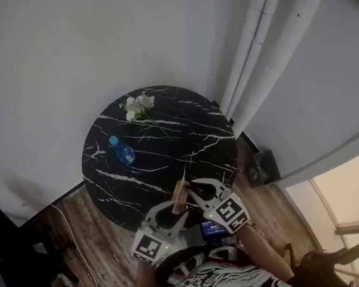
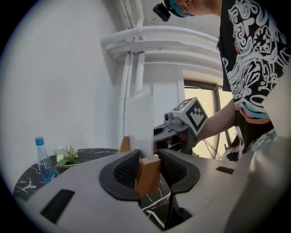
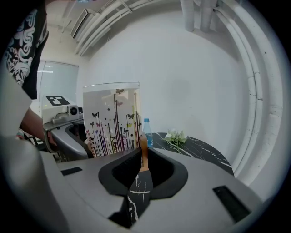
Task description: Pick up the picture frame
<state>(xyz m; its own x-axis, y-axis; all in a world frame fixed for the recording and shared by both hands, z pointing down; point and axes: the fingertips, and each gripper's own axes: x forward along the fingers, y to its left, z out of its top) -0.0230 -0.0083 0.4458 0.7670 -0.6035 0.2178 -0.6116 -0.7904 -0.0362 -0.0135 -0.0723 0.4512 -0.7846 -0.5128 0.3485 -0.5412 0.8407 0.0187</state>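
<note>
Gripping looks done at both ends: the picture frame (image 1: pixel 178 197) stands upright near the front edge of the round surface (image 1: pixel 159 150), between the two tools. The left hand-held gripper (image 2: pixel 148 169) pinches one wooden foot (image 2: pixel 148 175), with a pad against each side of the block. The right hand-held gripper (image 3: pixel 143 157) appears pinched on the other foot, seen edge-on as a thin strip; contact there is judged, not certain. Lift: cannot tell whether the feet are off the surface; veined stone shows just below the left block. Judgement: grasp made, raise not yet confirmed. Materials: the frame is a flat, stiff, pale panel printed with butterflies and coloured stems, slotted into two smooth tan wood blocks with tapered sides. Pads are black with a fine mesh texture. The surface is glossy black with white veins. A clear bottle (image 1: pixel 121 151) with a blue cap and white flowers (image 1: pixel 137 108) lie well apart at the far side.
</note>
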